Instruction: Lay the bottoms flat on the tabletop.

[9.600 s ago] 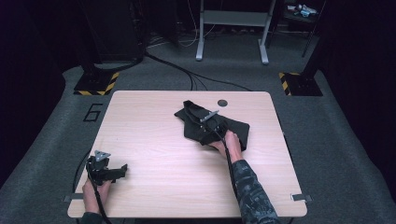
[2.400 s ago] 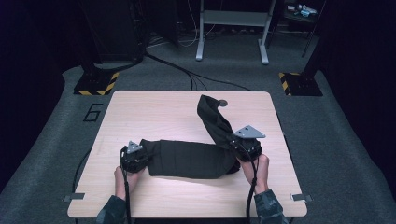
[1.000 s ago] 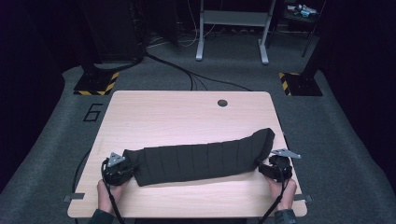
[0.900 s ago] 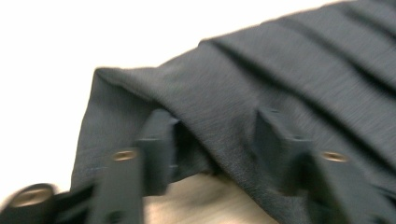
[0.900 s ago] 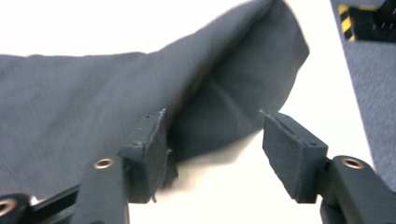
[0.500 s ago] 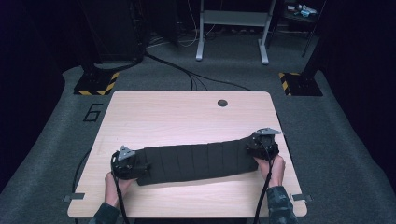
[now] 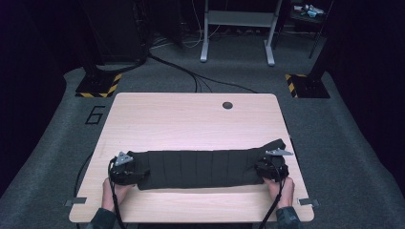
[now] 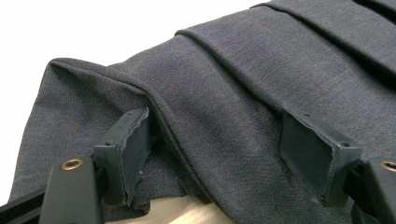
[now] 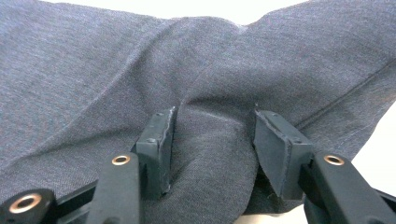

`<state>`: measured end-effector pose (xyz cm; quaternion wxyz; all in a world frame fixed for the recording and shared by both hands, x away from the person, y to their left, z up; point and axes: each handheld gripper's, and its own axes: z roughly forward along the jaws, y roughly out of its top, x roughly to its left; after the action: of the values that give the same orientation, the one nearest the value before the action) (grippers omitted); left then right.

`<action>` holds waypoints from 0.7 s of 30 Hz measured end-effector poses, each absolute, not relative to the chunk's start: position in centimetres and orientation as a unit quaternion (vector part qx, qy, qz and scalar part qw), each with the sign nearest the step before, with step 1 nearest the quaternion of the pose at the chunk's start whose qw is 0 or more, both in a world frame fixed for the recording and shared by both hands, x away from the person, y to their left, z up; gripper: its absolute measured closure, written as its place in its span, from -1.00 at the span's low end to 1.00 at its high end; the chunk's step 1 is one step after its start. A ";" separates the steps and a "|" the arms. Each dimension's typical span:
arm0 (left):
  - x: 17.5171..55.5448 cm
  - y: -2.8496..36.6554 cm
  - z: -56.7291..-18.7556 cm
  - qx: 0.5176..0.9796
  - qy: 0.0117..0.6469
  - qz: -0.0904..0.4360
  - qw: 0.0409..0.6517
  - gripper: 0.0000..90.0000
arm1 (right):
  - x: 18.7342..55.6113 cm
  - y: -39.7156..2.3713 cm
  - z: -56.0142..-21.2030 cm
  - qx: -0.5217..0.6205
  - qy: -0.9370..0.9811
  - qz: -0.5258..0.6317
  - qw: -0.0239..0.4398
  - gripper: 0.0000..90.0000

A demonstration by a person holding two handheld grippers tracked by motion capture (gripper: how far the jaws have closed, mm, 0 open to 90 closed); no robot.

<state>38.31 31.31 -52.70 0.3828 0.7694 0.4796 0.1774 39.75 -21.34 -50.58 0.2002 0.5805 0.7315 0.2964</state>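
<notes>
A dark grey pleated garment [image 7: 200,168] lies stretched flat in a long band across the front of the table [image 7: 191,119]. My left gripper [image 7: 136,171] is at its left end. In the left gripper view that gripper [image 8: 215,121] has just been opening and stands wide, with the cloth [image 8: 224,88] loose between the pads. My right gripper [image 7: 261,169] is at the garment's right end. In the right gripper view its jaws [image 9: 213,114] have just been closing, and a bunched hump of cloth [image 9: 212,154] sits pinched between them.
A round cable hole [image 7: 227,105] sits near the table's far edge. Bare tabletop lies beyond the garment. Cables trail from both grippers over the front edge. On the dark floor beyond are a desk frame [image 7: 236,28] and yellow-black striped feet [image 7: 98,88].
The garment, pulled taut a second ago, has settled into a flat straight band. The right gripper has come back toward the front edge, and the left gripper has barely shifted.
</notes>
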 end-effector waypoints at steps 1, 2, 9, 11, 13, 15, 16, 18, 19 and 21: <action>38.2 31.4 -52.7 0.771 0.480 0.177 0.380 -0.44 | 39.5 -21.3 -50.6 0.582 0.729 0.299 0.200 0.07; 38.2 31.4 -52.7 0.769 0.480 0.180 0.381 -0.44 | 39.3 -21.3 -50.7 0.577 0.731 0.301 0.205 0.07; 37.5 32.9 -52.6 0.762 0.488 0.179 0.386 -0.44 | 38.6 -20.6 -50.9 0.560 0.736 0.322 0.202 -0.15; 37.3 33.2 -52.3 0.758 0.492 0.176 0.391 -0.49 | 38.5 -20.9 -50.5 0.556 0.733 0.333 0.205 -0.42; 36.7 33.6 -51.8 0.752 0.494 0.174 0.400 -0.54 | 38.0 -21.4 -49.9 0.548 0.732 0.345 0.212 -0.50; 36.0 33.9 -51.3 0.748 0.493 0.171 0.411 -0.56 | 37.1 -21.7 -49.3 0.543 0.729 0.357 0.216 -0.54; 35.5 34.0 -51.1 0.746 0.492 0.167 0.416 -0.57 | 36.5 -21.9 -49.0 0.540 0.728 0.361 0.219 -0.54; 34.4 33.9 -51.0 0.744 0.489 0.170 0.423 -0.57 | 35.6 -22.0 -48.7 0.533 0.734 0.362 0.216 -0.55; 33.9 33.7 -51.0 0.744 0.487 0.169 0.424 -0.57 | 35.1 -21.9 -48.6 0.529 0.737 0.360 0.218 -0.55; 33.0 33.4 -51.1 0.746 0.485 0.165 0.425 -0.58 | 34.2 -21.9 -48.5 0.524 0.741 0.358 0.221 -0.56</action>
<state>32.99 33.35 -51.13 0.4246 0.7462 0.4854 0.1653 34.22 -21.86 -48.50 0.2210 0.5237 0.7410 0.3576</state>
